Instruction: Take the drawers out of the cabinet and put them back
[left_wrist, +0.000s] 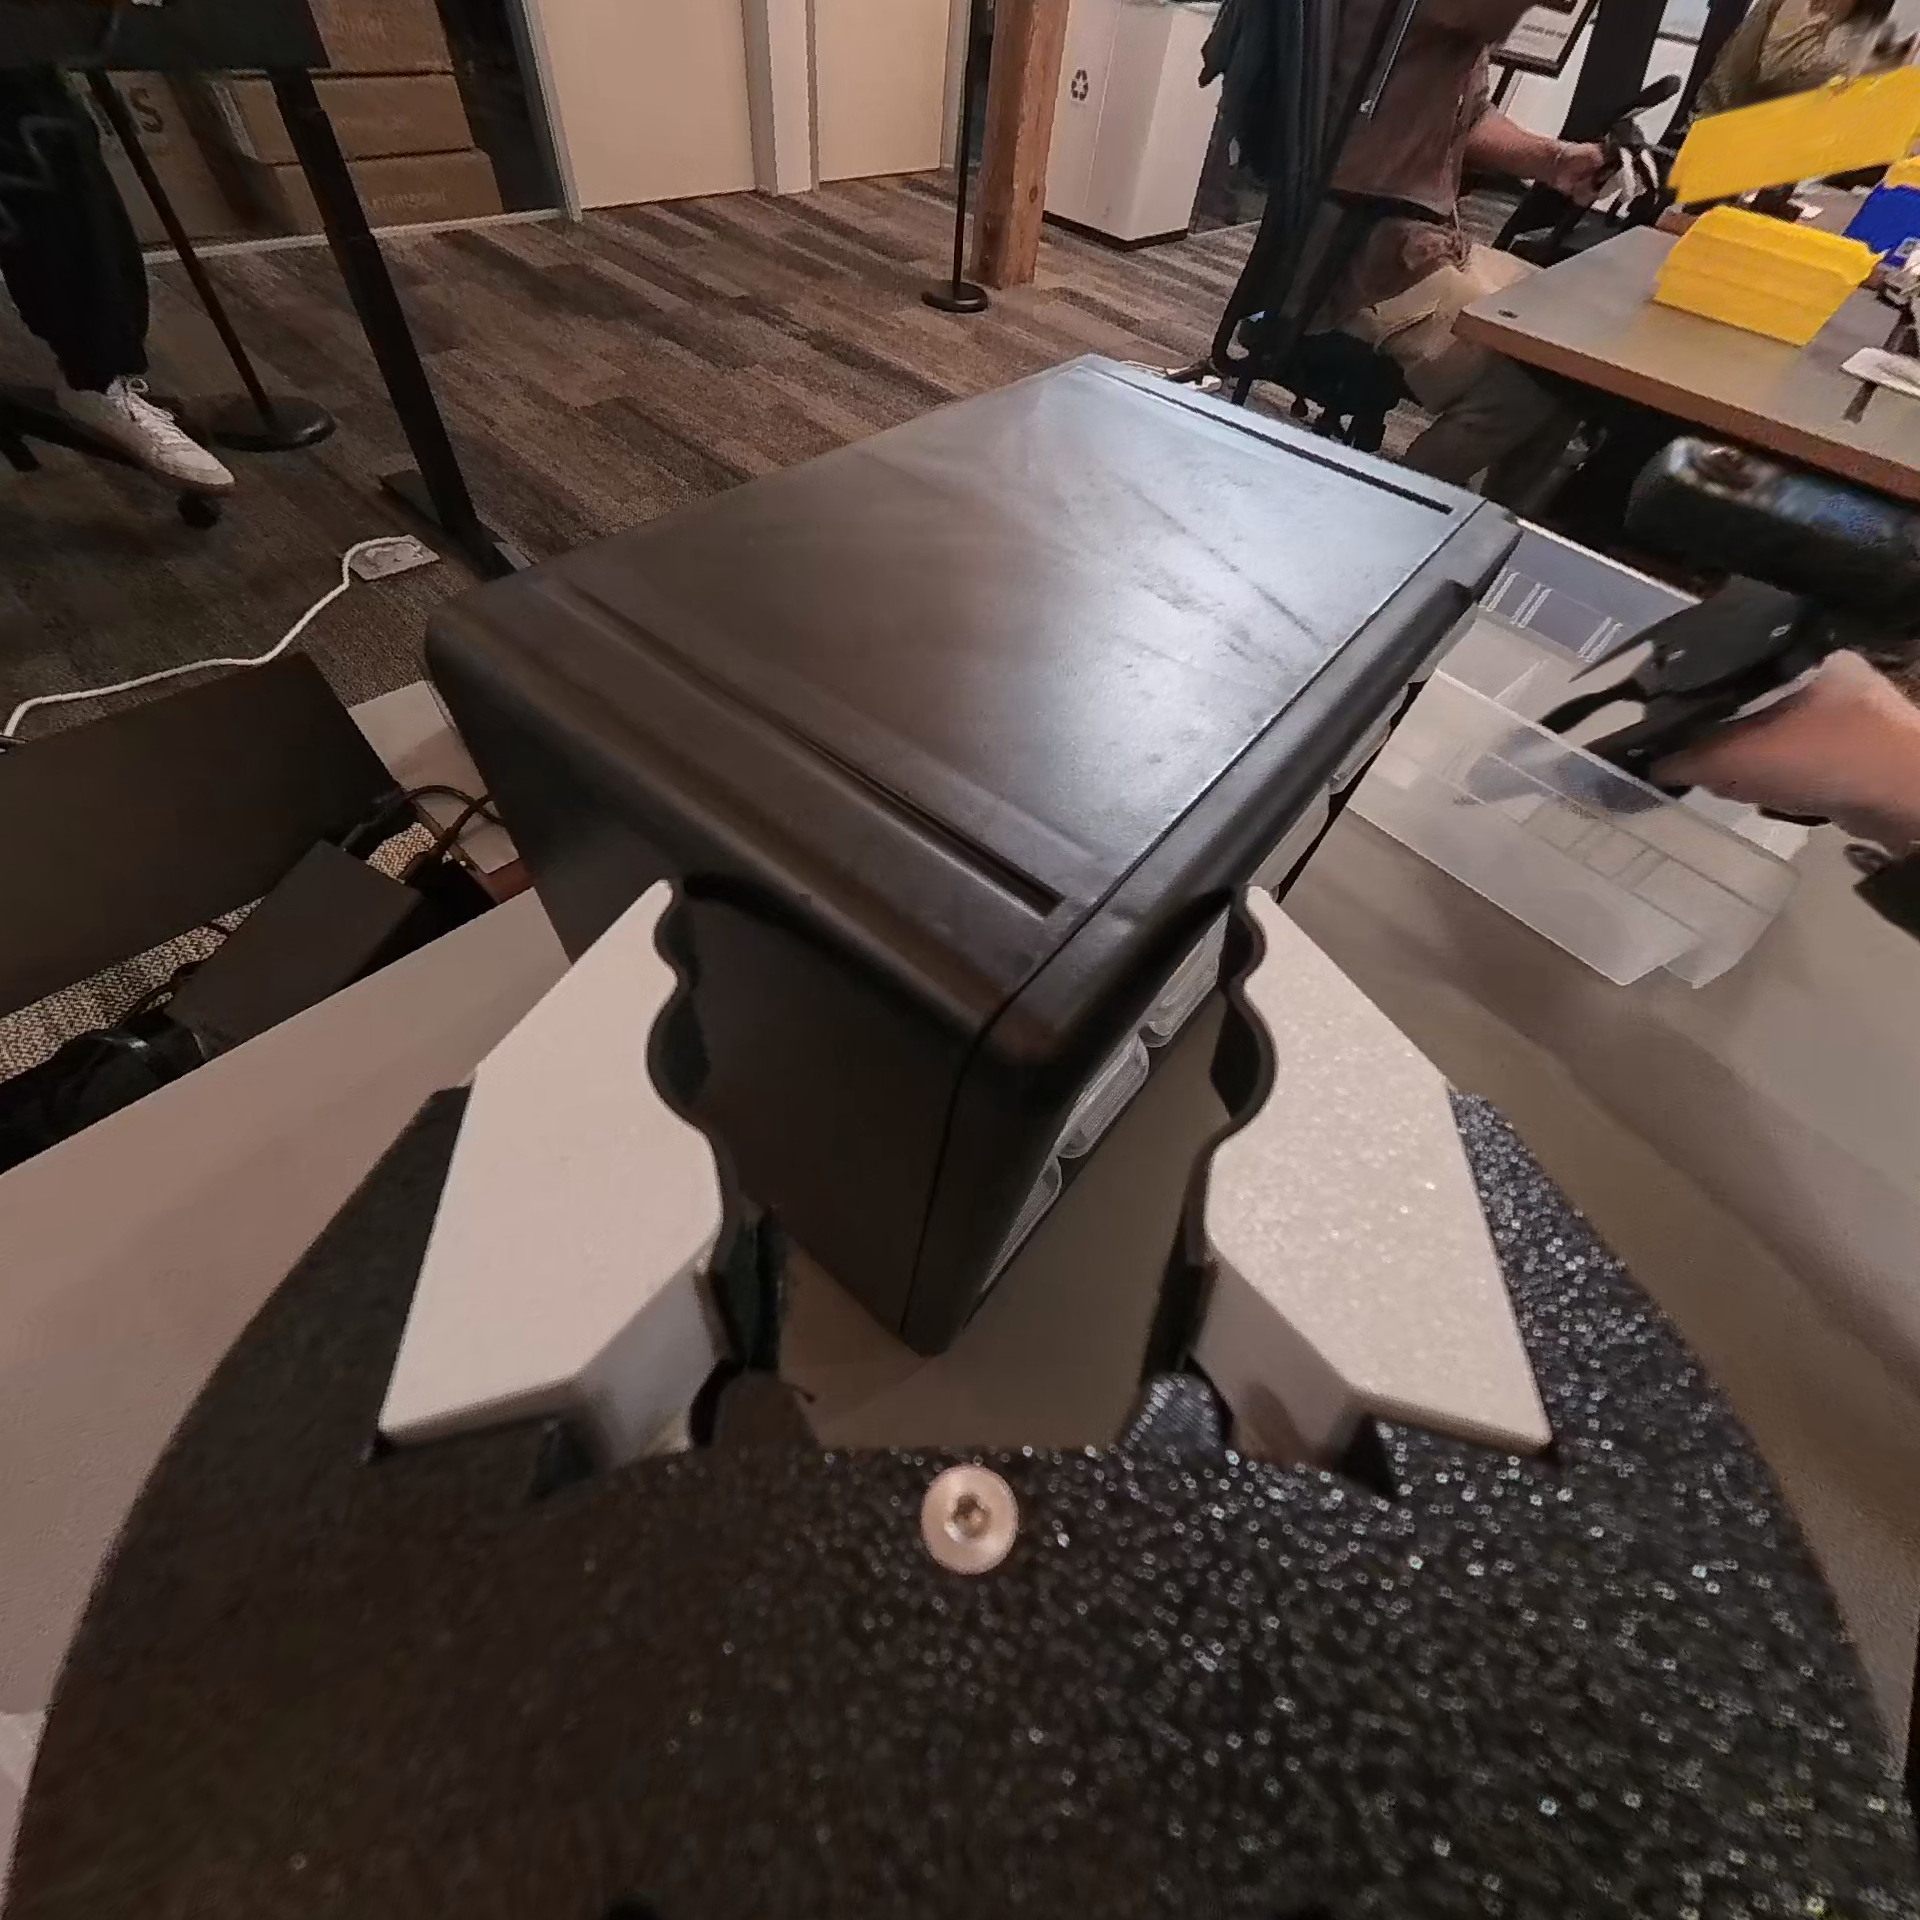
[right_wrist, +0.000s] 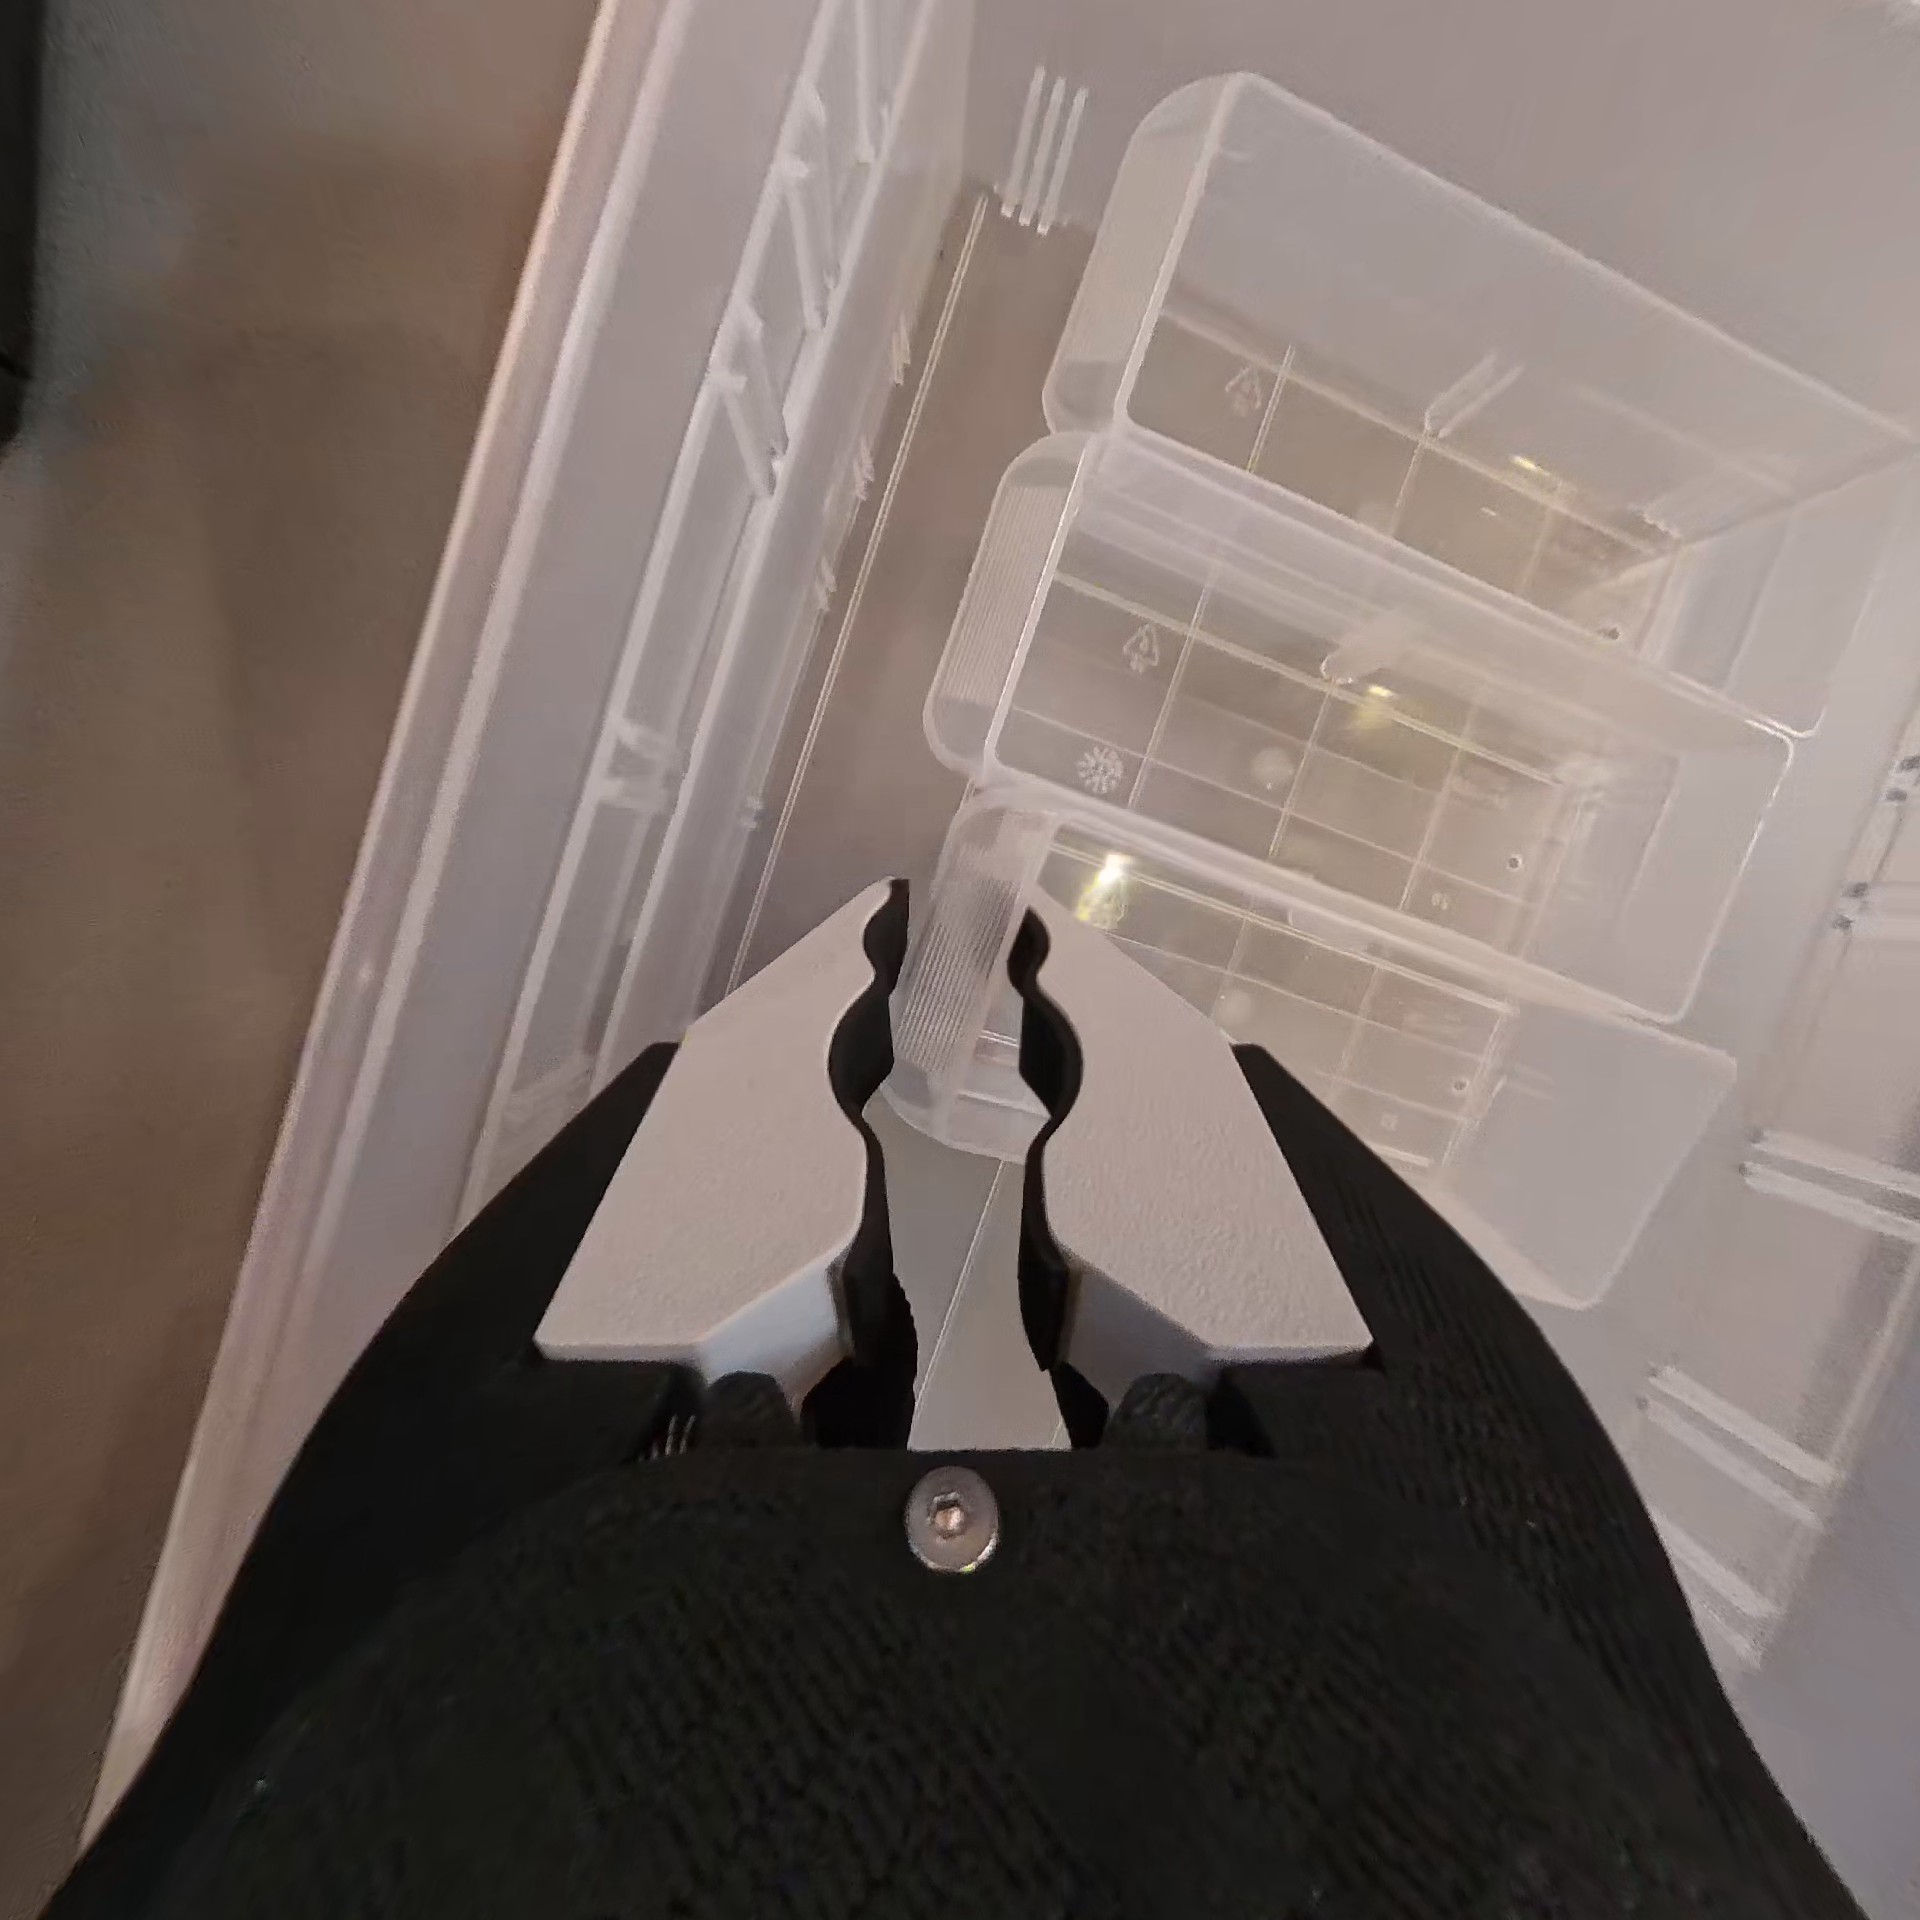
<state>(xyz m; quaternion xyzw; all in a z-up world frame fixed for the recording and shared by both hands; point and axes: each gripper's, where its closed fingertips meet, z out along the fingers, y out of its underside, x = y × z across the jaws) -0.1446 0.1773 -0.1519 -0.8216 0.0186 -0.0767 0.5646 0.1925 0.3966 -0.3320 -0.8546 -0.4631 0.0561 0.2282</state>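
A black cabinet (left_wrist: 1039, 644) stands on the grey table, with small clear drawers (left_wrist: 1184, 977) showing in its front. My left gripper (left_wrist: 956, 935) straddles its near top corner, one finger on the side wall and one on the drawer fronts, and holds it. My right gripper (right_wrist: 961, 914) is inside a large clear tray (right_wrist: 644, 623) and is shut on the ribbed handle of the nearest small clear drawer (right_wrist: 1351, 1091). Two more small clear drawers (right_wrist: 1351, 727) lie beside it in the tray. The right gripper (left_wrist: 1662, 707) and tray (left_wrist: 1621, 883) also show right of the cabinet.
The grey table (right_wrist: 208, 623) ends just left of the cabinet, with a black chair and boxes (left_wrist: 187, 790) below. Another table behind carries yellow bins (left_wrist: 1756, 275), with a seated person (left_wrist: 1423, 208) beside it. A standing person's legs (left_wrist: 73, 208) are at far left.
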